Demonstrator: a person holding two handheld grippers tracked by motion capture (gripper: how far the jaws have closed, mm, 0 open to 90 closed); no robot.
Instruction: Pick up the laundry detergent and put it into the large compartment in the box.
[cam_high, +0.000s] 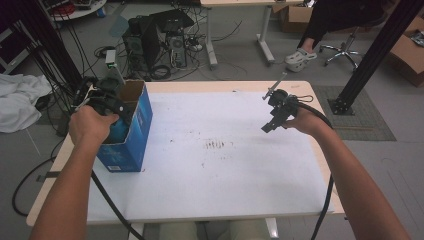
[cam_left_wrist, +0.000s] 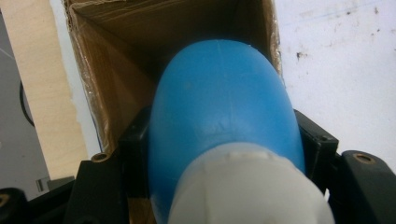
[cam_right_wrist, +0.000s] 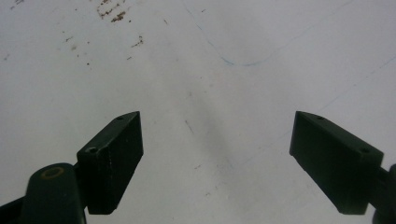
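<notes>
Far left of the counter (cam_high: 210, 170): blue cardboard box (cam_high: 131, 131), upright, top open. Left tool (cam_high: 114, 107) at the box mouth, jaws clamped on a blue bottle (cam_left_wrist: 219, 107) with a white cap; bottle's rounded end points down into the brown interior, partly inside, not yet released. Judged: placement well along; lowering and letting go remain. Right: right tool (cam_right_wrist: 215, 154) hangs over bare counter, jaws wide apart, holding nothing.

One blue bottle (cam_left_wrist: 224, 102), one blue box (cam_high: 131, 131), two tools: left tool (cam_high: 107, 107), right tool (cam_high: 274, 117).
</notes>
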